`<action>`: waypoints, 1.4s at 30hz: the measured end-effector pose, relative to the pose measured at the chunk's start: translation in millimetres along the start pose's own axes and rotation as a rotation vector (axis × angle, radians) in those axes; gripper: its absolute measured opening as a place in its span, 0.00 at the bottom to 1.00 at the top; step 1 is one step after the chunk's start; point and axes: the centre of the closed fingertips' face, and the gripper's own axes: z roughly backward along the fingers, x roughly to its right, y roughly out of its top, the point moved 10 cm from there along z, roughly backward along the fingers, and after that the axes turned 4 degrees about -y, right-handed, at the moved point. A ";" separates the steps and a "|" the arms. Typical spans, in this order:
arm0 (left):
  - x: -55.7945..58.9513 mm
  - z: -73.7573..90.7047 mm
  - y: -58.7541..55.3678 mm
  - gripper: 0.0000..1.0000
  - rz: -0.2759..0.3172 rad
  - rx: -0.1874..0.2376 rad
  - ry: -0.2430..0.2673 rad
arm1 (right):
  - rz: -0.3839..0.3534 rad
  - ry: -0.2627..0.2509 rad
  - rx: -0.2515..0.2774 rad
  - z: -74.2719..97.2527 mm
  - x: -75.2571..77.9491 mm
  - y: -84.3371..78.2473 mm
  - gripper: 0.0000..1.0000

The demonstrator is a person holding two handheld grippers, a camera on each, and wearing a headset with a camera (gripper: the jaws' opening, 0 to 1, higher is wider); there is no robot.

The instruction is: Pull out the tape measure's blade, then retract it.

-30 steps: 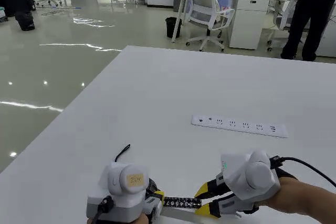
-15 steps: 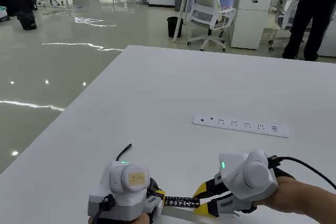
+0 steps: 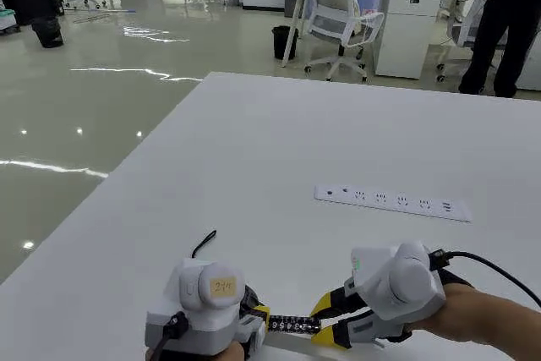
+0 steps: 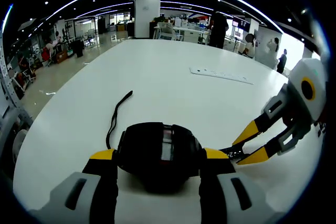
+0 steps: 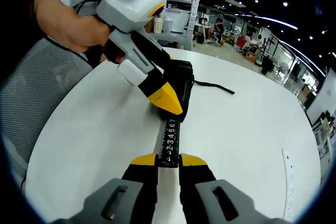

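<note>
1. Firmly closed from both sides on the black tape measure, the left tongs hold it low over the near part of the white worktop
2. Its blade reaches a short way out, numbers up, to the right tongs, whose yellow tips pinch its end
3. A black wrist strap trails from the tape measure across the worktop
4. A white power strip lies well apart, farther back

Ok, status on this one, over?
Left gripper shut on tape measure case. Right gripper shut on blade, short length out. Power strip farther up the table, apart from the work.
</note>
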 end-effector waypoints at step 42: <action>-2.0 0.8 1.0 0.59 0.005 -0.002 -0.003 | 0.000 0.005 0.004 -13.5 1.6 6.0 0.15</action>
